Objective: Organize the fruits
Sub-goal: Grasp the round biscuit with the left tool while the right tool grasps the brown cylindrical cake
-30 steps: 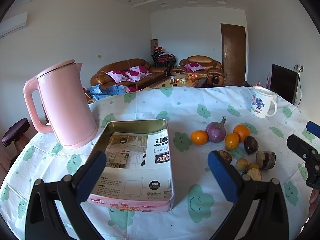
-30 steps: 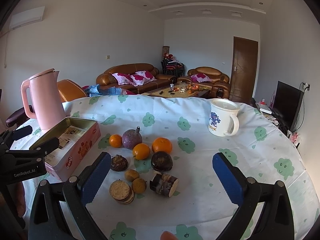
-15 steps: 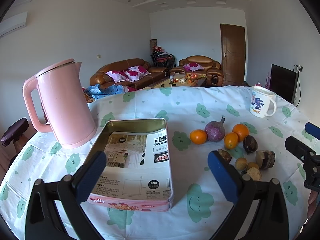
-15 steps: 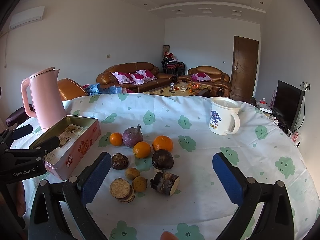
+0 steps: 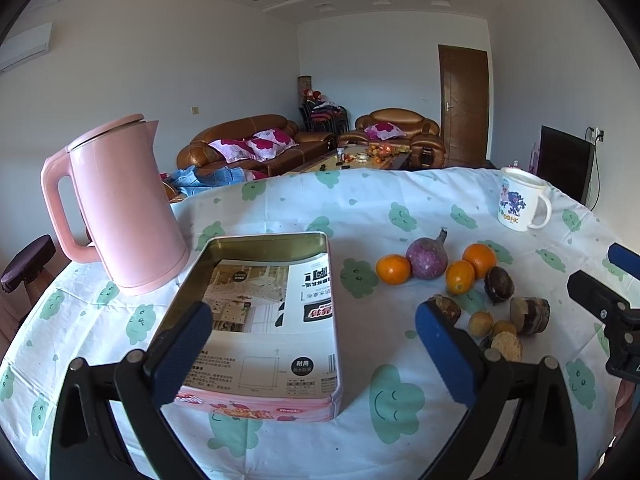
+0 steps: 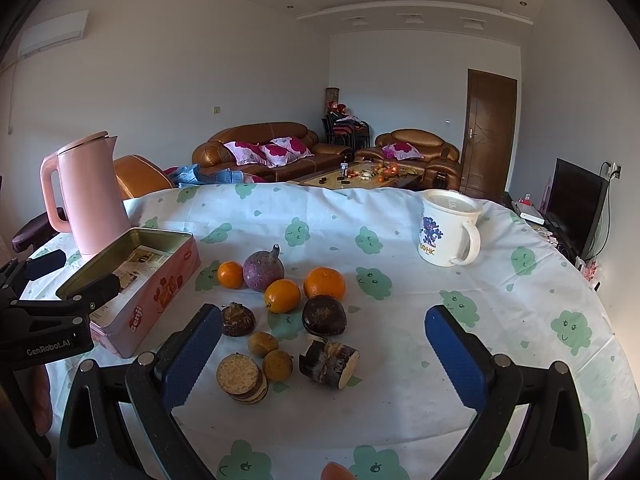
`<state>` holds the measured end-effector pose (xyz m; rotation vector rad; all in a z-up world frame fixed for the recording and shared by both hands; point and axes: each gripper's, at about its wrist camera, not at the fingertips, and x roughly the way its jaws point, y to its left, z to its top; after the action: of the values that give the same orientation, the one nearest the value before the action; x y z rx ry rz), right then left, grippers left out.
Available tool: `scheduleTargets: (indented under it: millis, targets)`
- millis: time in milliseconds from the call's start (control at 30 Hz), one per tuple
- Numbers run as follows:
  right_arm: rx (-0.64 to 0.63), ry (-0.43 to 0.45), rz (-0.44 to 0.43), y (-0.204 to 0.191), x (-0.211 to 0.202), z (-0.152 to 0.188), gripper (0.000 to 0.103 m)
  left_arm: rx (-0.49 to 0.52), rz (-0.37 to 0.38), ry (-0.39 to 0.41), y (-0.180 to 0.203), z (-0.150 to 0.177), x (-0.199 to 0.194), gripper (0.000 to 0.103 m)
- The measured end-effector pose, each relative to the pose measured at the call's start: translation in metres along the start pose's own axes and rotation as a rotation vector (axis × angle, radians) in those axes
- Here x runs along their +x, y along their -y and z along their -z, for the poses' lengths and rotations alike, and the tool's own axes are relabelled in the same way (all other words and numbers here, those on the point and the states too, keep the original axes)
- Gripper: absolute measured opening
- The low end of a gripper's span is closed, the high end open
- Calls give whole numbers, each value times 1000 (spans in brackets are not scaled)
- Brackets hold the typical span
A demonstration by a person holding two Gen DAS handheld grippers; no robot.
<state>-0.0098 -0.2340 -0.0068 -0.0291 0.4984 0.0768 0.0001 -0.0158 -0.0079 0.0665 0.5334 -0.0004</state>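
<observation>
Pictured on a round table under a white cloth with green cloud faces: both grippers held wide apart, grasping nothing. Left gripper poised over the open pink tin near the table's left edge, printed paper inside, near end partly hidden behind blue pads. Right gripper hovering above the fruits mid-table: three oranges, a purple fruit with stem, dark brown ones, small yellowish ones, cut pieces hard to identify. Pink kettle behind the tin at the far left edge; white mug toward the far right edge. Near table edge cut off by the frame.
</observation>
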Motion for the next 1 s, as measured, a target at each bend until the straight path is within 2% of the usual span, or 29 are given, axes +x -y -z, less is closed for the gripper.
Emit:
scheduleTargets:
  millis: [367, 567, 767, 933, 1000]
  targets:
    - [31, -49, 28, 19, 12, 10, 102, 17, 38, -24, 11, 3, 7, 103]
    - [133, -107, 57, 50, 23, 22, 102, 27, 119, -93, 36, 8, 18, 103]
    - [164, -127, 81, 67, 26, 29, 102, 86, 232, -139, 78, 14, 22, 102]
    - [193, -145, 89, 80, 27, 36, 102, 144, 291, -194, 105, 22, 28, 88]
    - [203, -146, 89, 83, 26, 38, 102, 153, 312, -225, 110, 23, 32, 77]
